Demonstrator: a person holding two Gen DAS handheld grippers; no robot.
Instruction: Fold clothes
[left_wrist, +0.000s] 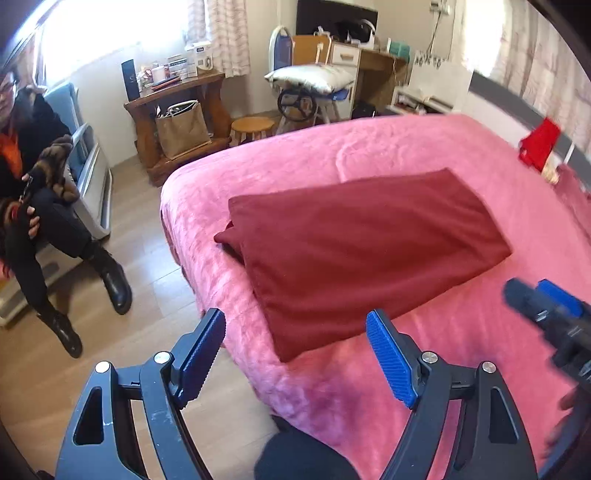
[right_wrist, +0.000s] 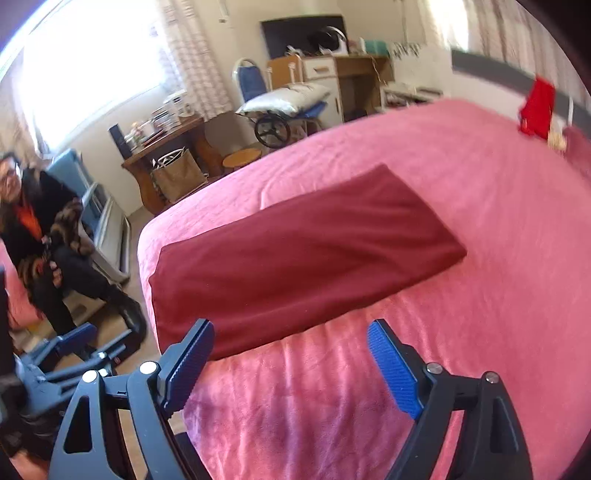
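A dark red garment lies folded into a flat rectangle on the pink bedspread; it also shows in the right wrist view. My left gripper is open and empty, held above the bed's near corner, short of the garment's near edge. My right gripper is open and empty, just in front of the garment's near long edge. The right gripper also shows at the right edge of the left wrist view. The left gripper shows at the lower left of the right wrist view.
A person sits on a chair left of the bed, legs stretched over the wooden floor. A wooden side table with a paper bag, a stool and a chair with a pillow stand beyond. A small red cloth lies at the bed's far right.
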